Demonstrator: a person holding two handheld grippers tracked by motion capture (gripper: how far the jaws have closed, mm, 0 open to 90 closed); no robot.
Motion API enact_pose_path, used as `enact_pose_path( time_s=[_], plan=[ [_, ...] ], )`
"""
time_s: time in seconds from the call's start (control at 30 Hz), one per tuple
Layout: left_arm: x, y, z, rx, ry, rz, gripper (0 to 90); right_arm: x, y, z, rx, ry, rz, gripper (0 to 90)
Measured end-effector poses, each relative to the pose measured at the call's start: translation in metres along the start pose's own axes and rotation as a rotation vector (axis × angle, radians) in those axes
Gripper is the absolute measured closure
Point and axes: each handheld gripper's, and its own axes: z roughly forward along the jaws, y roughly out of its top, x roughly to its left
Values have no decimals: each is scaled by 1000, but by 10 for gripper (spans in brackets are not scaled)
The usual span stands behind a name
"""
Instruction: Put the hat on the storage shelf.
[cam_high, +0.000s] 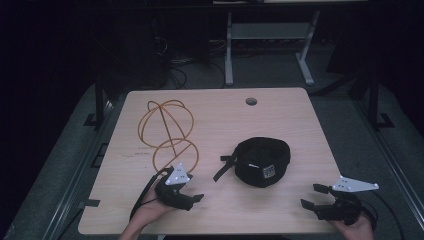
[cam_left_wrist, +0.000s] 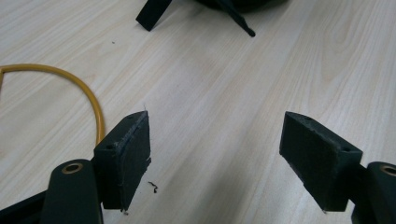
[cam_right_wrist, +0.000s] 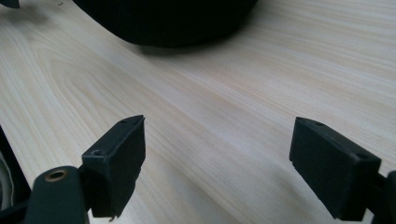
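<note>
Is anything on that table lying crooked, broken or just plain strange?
Mostly tidy. The black cap lies with its strap trailing loose across the table. The orange wire stand looks unusual but stands intact. Nothing spilled or damaged.

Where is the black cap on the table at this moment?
In the high view, the black cap lies on the table right of centre, between the yellow wire stand and the right gripper, touching neither.
</note>
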Motion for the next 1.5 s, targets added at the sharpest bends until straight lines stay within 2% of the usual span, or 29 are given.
enact_pose_path(
  time_s=[0.17,0.2,0.3,0.4,0.6,0.7,0.8,0.87,0.97,1.17,1.2,1.37,1.4,1.5],
  plan=[
    [-4,5,-4,-19,-17,4,246,1,0,3,22,0,-9,180],
    [-6,6,-5,-15,-21,15,246,1,0,3,21,2,-12,179],
    [-11,9,-7,-30,-40,9,246,4,1,4,17,4,-11,179],
    [-14,15,-9,-27,-48,29,246,5,2,5,18,1,-6,177],
    [-15,26,-14,-69,-75,21,233,7,3,4,2,3,-9,175],
    [-15,35,-16,-77,-87,22,233,7,3,3,-1,5,-7,175],
    [-17,45,-19,-84,-99,39,233,7,4,3,-8,8,-9,175],
    [-18,52,-20,-88,-103,65,233,7,4,3,-8,9,-9,175],
    [-20,62,-21,-88,-123,69,233,7,4,3,-6,11,-9,173],
    [-25,82,-21,-95,-138,106,232,7,4,2,-17,9,-11,173],
    [-27,89,-20,-104,-148,113,233,7,4,2,-19,8,-11,173],
    [-29,104,-17,-101,-150,140,233,7,4,2,-18,10,-13,173],
    [-30,111,-15,-105,-156,151,233,7,5,2,-17,12,-14,173],
    [-31,118,-11,-104,-166,160,233,7,5,2,-20,12,-12,173]
  ],
)
